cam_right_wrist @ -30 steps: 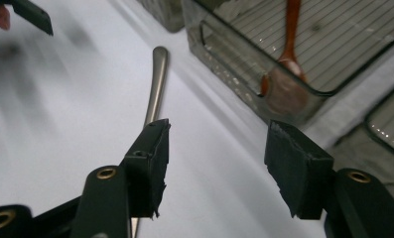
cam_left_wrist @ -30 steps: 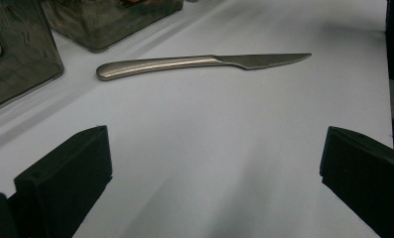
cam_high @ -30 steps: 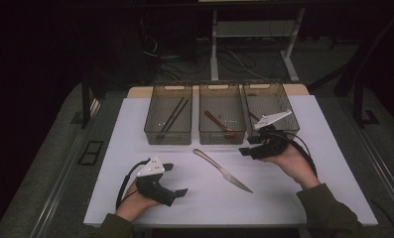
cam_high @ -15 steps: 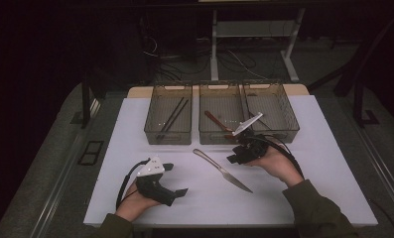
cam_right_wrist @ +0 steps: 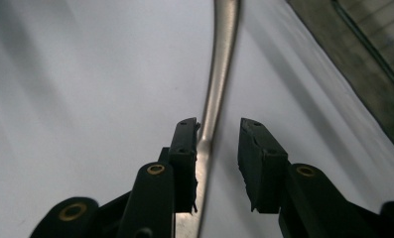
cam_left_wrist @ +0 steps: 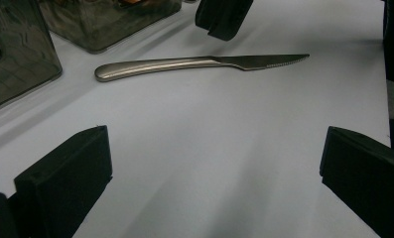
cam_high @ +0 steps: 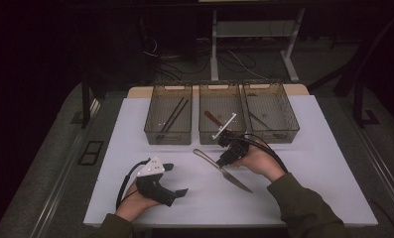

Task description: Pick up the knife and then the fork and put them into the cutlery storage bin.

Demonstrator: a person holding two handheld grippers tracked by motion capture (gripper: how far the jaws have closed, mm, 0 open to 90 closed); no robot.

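Note:
A steel table knife lies slantwise on the white mat, handle toward the bins. My right gripper is lowered over its handle. In the right gripper view the knife runs between the two black jaws of the right gripper; they have just been closing, and a gap still shows beside the metal. My left gripper rests low at the front left, open and holding nothing. From the left gripper the knife lies ahead on the mat.
Three dark see-through bins stand in a row at the back. The left bin holds chopsticks, the middle bin a brown-handled utensil, the right bin a thin metal piece. Bare mat lies between the grippers.
My right hand has come left and down from in front of the right bin to the knife, and its jaws have narrowed around the handle. The left gripper has stayed put.

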